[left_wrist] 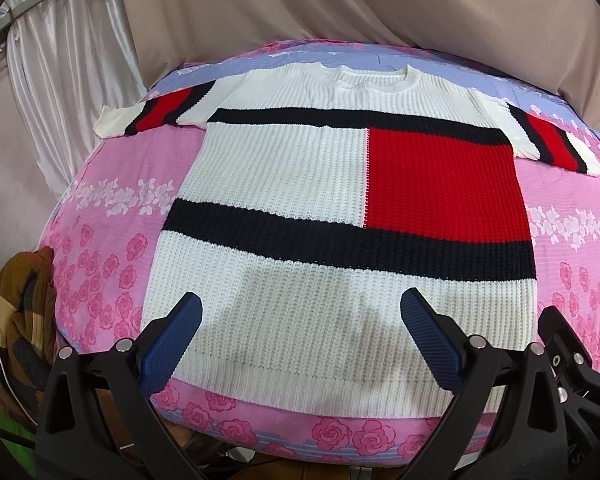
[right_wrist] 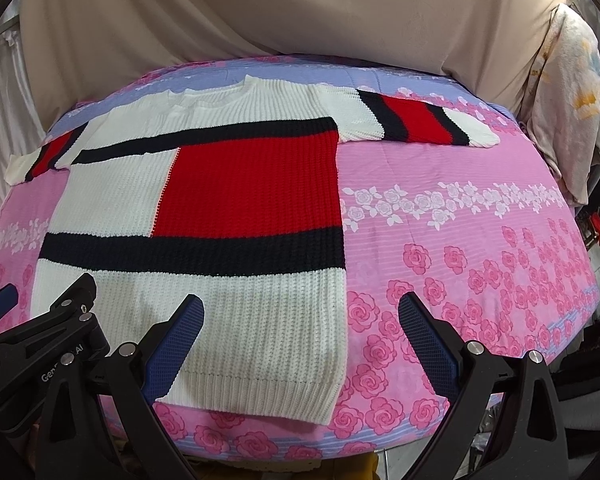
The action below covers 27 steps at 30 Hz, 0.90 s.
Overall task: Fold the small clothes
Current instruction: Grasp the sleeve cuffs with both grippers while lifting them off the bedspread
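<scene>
A knitted sweater [left_wrist: 284, 168], white with black stripes and a red block, lies flat and spread out on the pink flowered bed cover [left_wrist: 100, 208], collar at the far side, both sleeves stretched out sideways. It also shows in the right wrist view [right_wrist: 204, 184]. My left gripper [left_wrist: 300, 312] is open and empty, hovering over the sweater's hem. My right gripper [right_wrist: 300, 312] is open and empty, above the sweater's lower right corner. The left gripper shows at the lower left of the right wrist view [right_wrist: 40, 332].
Beige cloth [left_wrist: 340, 4] hangs behind the bed. A brown garment [left_wrist: 16, 300] and a white cable lie off the bed's left edge. A pale flowered pillow [right_wrist: 568, 92] leans at the far right. The bed's near edge runs just under both grippers.
</scene>
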Each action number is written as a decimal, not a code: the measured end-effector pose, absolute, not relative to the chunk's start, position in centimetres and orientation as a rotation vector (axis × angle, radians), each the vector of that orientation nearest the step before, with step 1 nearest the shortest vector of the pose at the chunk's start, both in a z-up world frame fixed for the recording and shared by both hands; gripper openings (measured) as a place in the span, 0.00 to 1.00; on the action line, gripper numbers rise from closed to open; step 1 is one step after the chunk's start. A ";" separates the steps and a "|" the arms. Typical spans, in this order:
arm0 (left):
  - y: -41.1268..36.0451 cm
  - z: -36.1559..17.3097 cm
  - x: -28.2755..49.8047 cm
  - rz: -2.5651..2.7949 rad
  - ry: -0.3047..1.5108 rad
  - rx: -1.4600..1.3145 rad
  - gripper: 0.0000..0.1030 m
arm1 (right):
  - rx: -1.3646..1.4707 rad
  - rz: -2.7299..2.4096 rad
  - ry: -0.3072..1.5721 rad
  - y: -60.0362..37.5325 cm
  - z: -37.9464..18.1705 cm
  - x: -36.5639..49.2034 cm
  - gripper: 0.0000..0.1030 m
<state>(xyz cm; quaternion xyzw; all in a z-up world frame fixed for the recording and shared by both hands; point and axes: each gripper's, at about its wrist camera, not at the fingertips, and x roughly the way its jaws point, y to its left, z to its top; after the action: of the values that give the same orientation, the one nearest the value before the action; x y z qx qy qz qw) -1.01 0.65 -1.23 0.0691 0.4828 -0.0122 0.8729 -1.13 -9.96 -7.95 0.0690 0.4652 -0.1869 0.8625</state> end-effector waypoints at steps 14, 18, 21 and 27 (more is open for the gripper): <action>-1.0 -2.1 4.4 -0.075 1.069 -0.014 0.95 | 0.486 -0.489 0.950 -25.6 -9.5 0.3 0.93; -3.0 -2.1 5.2 0.009 1.066 -0.074 0.95 | 0.639 -0.530 0.909 -38.1 -10.5 2.7 0.93; -5.2 -2.1 5.7 0.039 1.062 -0.079 0.95 | 0.729 -0.540 0.840 -46.8 -11.2 5.3 0.93; -7.7 -2.2 7.1 0.108 1.041 -0.087 0.95 | 0.829 -0.587 0.817 -58.7 -15.6 11.6 0.84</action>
<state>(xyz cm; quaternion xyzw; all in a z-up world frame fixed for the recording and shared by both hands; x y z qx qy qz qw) 7.10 -7.69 -2.16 -0.0417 0.4970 0.0517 0.8652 11.63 -58.72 -15.64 0.3856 0.3801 -0.2732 0.7951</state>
